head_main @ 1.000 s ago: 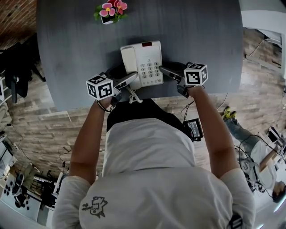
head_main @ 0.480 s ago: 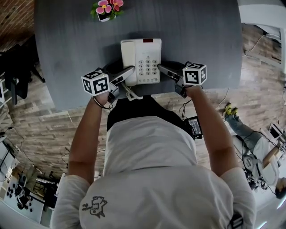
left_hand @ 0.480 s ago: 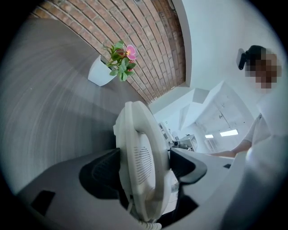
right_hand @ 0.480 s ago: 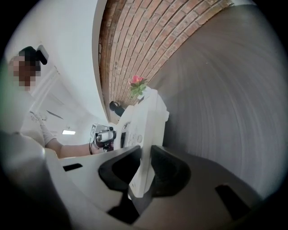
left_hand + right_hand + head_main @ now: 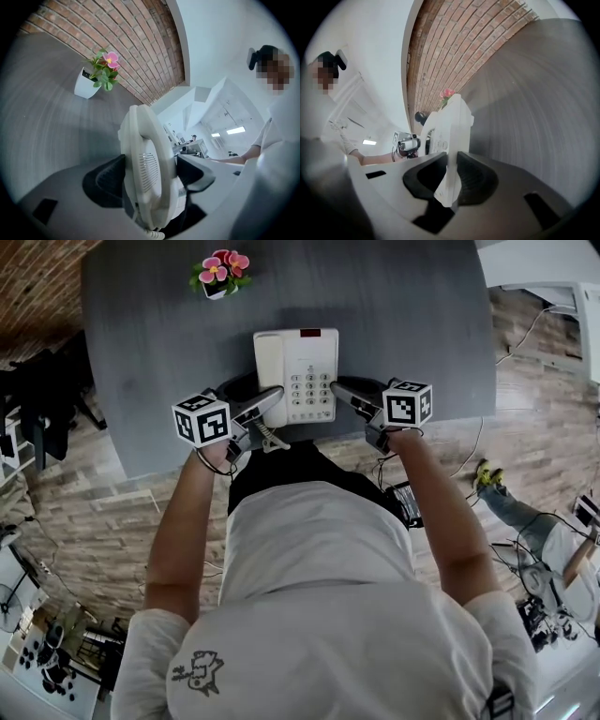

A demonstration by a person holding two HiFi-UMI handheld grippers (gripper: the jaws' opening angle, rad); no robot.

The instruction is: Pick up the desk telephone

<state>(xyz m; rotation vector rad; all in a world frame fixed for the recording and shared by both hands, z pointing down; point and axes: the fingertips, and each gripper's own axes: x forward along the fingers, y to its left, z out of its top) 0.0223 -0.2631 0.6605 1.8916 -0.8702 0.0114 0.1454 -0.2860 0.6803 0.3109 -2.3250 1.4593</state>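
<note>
Clamping the telephone (image 5: 298, 371), left gripper (image 5: 269, 398) and right gripper (image 5: 341, 390) hang over a grey table (image 5: 412, 324) near a brick wall (image 5: 140, 42).

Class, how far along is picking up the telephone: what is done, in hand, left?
Done: left gripper clamps the handset side of the phone, right gripper its thin right edge. In hand: the lift; clearance from the table is unclear. Left: raising it plainly clear.
</note>
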